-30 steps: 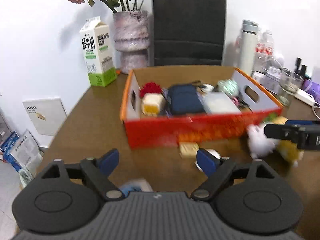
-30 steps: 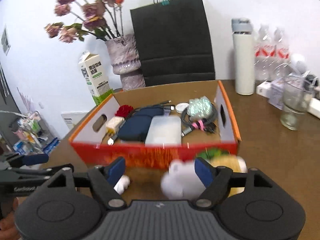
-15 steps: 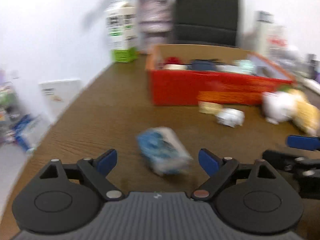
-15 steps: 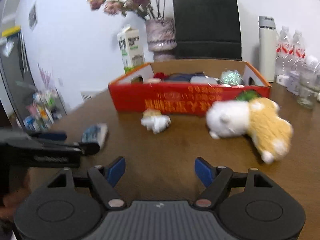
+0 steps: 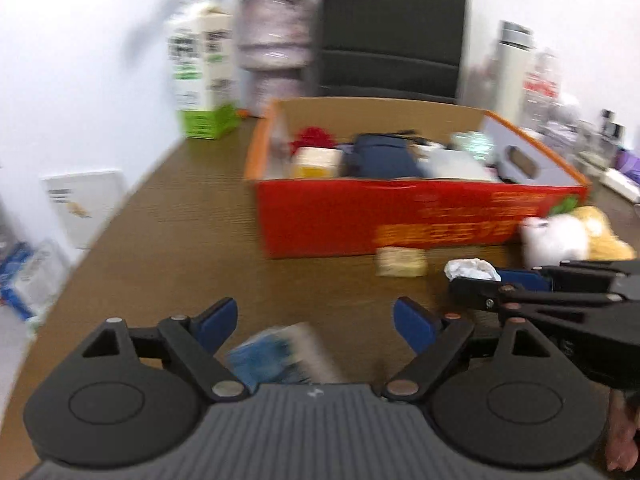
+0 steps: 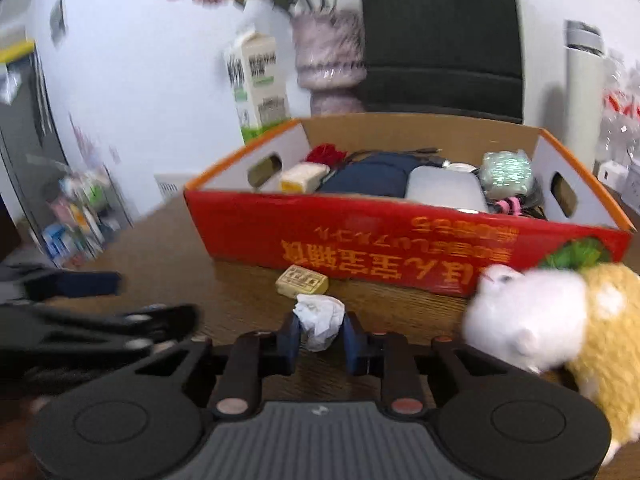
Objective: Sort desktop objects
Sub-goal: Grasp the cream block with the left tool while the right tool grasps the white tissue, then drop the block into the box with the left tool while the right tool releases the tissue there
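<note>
My right gripper (image 6: 319, 334) is shut on a crumpled white paper ball (image 6: 320, 320) on the brown table; it also shows in the left wrist view (image 5: 472, 269). My left gripper (image 5: 314, 320) is open, with a blue packet (image 5: 276, 354) lying between its jaws, untouched. A red cardboard box (image 6: 400, 240) holding several items stands behind. A small yellow block (image 6: 302, 280) lies in front of the box. A white and yellow plush toy (image 6: 560, 320) lies at the right.
A milk carton (image 5: 202, 68), a flower vase (image 5: 272, 44) and a black paper bag (image 5: 392, 28) stand behind the box. A white thermos (image 6: 582, 92), bottles and small items crowd the far right. The table's left edge drops to floor clutter (image 5: 24, 276).
My right gripper moved forward and closed on the paper ball. My left gripper moved forward over the blue packet, which now lies between its open jaws.
</note>
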Motion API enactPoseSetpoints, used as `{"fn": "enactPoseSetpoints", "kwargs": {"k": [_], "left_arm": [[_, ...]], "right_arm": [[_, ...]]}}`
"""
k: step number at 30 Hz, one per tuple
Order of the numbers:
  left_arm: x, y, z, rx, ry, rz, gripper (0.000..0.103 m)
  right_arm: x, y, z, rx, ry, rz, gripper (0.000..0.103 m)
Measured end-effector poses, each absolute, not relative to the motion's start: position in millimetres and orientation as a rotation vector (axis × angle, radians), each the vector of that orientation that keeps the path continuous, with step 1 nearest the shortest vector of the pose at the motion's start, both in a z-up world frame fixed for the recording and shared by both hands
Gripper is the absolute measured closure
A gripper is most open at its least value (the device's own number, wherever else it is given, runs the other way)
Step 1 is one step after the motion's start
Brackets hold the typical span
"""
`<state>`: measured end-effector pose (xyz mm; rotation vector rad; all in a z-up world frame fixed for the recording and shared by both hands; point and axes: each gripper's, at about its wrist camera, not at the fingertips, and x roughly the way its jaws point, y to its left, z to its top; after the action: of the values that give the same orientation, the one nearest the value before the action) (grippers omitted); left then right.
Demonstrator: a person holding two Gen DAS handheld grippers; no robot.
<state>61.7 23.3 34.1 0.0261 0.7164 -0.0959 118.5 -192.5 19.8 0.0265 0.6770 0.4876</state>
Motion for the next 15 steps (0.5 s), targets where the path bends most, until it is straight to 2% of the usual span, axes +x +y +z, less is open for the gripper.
{"fn": "enactPoseSetpoints", "kwargs": {"k": [5,6,7,9,15], "left_arm": [[99,-1,28,-0.015,0.707,-0.217,0.014],[107,-4,24,-0.038,0.720,-0.233,0.017],[116,-6,21,-0.054,0.743,-0.232,0.026],[123,-11,17,-0.047,0.753,-0.231,0.034],[124,-15,9,0.004,0.741,-0.187,0.037]], "right_arm": [[106,-243,31,0.157,0.566,0.417,0.082],[104,-250,34,0.168,0.540,0.399,0.082],[103,-254,37,0.172,0.520,0.387,0.082],[99,-258,41,0.162,0.472,0.371,0.082],[95,-250,45,0.103,0.412,0.369,0.081]]}}
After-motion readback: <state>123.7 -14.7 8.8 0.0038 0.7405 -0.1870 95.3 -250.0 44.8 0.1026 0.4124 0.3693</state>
